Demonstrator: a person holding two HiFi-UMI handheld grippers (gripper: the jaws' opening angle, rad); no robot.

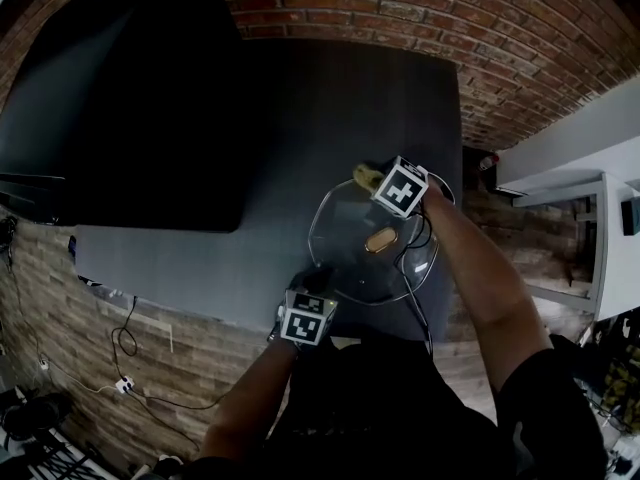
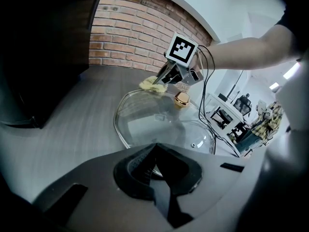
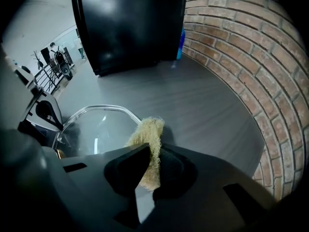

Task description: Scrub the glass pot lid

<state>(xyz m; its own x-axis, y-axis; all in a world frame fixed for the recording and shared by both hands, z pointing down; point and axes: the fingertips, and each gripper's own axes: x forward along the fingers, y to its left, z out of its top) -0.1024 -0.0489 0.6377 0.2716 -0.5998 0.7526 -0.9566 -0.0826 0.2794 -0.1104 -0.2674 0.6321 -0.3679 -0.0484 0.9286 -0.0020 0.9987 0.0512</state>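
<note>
The glass pot lid (image 1: 352, 264) lies flat on the gray table (image 1: 300, 118), near the table's edge by the person. A little gold knob (image 1: 381, 239) sits on the middle of the lid. The left gripper (image 1: 318, 282) is at the side of the lid near the person, and its two jaws are pinched shut on the lid's rim. The right gripper (image 1: 376, 181) is at the far side of the lid, with its jaws squeezed on a yellow scrub pad (image 1: 365, 176). The pad touches the lid's far rim. Past the lid stands a big black box (image 1: 130, 98), and behind that a brick wall (image 1: 400, 8).
</note>
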